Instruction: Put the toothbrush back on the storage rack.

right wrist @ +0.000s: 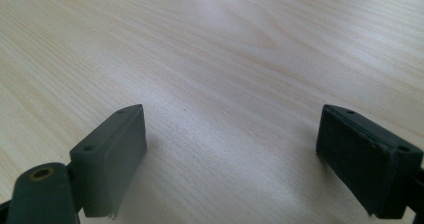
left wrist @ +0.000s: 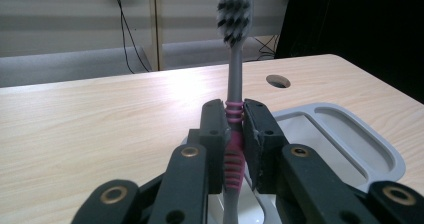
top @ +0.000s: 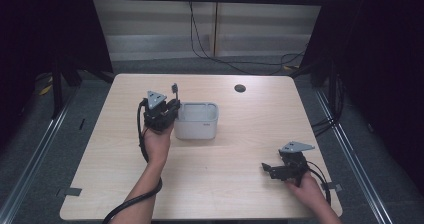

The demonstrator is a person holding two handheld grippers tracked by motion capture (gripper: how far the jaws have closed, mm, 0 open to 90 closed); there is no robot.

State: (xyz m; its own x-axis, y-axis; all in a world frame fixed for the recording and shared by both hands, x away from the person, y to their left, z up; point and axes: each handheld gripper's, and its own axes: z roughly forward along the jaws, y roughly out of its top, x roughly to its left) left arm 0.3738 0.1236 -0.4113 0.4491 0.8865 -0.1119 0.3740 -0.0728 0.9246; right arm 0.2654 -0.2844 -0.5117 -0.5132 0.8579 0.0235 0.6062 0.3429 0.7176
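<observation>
Clamping an upright toothbrush (left wrist: 234, 91), the left gripper (top: 161, 108) hovers touching-close beside the grey tray's (top: 198, 129) left wall at mid-table (top: 240, 184); the right gripper (right wrist: 232, 154) rests wide-jawed near the front-right edge, bare wood between

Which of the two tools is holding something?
The left tool, beside the grey holder: it pinches a toothbrush. The right tool is open, nothing between.

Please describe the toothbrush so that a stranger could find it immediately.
On the wooden table, left of the grey tray, the left gripper is shut on the toothbrush. It stands upright: grey handle, pink ribbed grip, grey-and-black bristles on top.
</observation>
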